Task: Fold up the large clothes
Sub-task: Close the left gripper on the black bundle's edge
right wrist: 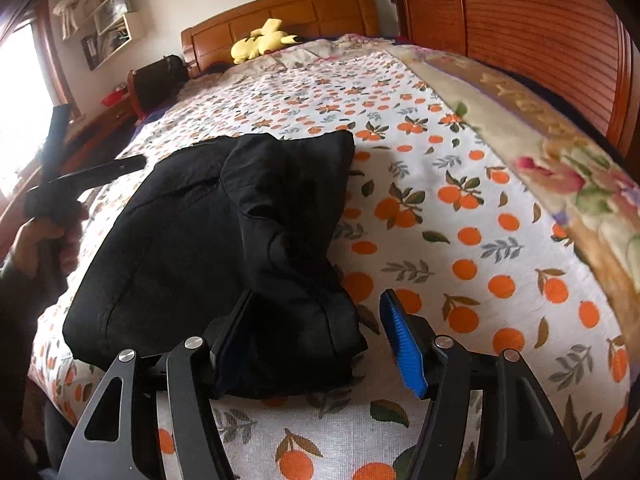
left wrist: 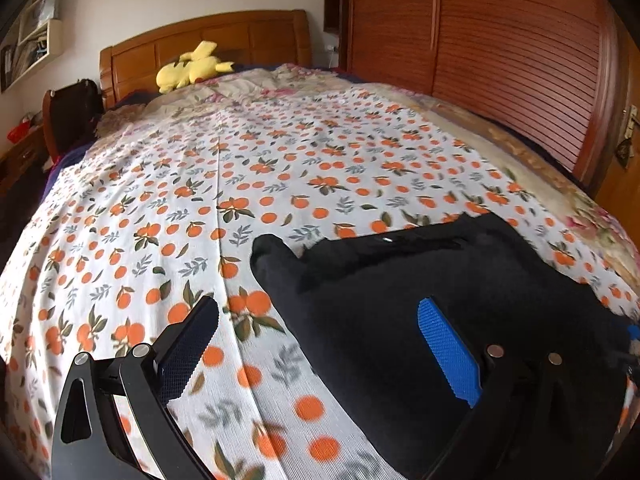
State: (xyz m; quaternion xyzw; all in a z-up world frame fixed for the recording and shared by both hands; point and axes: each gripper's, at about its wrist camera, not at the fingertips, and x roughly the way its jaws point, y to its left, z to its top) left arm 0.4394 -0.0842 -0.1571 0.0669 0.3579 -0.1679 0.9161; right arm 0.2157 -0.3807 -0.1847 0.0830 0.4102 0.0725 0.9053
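Indoors, a black garment [right wrist: 208, 240] lies bundled on a bed [right wrist: 460, 240] spread with a white sheet printed in oranges and leaves, near the bed's foot edge. Seen from the right wrist, the right gripper [right wrist: 316, 344] hangs over the garment's near end, its jaws standing apart: the left-hand finger is against the cloth, while the blue-padded finger [right wrist: 402, 348] is clear of it, over bare sheet, so the pads do not press on the fabric. No earlier picture is at hand to compare. The left gripper [left wrist: 316, 354] shows in its own view with jaws wide; its dark pad [left wrist: 188, 344] sits over the patterned sheet and its blue pad [left wrist: 448, 352] over the black cloth, nothing pinched between them. From the right wrist view, a person's hand [right wrist: 36, 240] grips that tool's handle at the left edge of the bed. A yellow plush toy [left wrist: 192, 66] rests by the wooden headboard [left wrist: 208, 44], and a slatted wooden wardrobe [left wrist: 500, 48] stands along the bed's far side.
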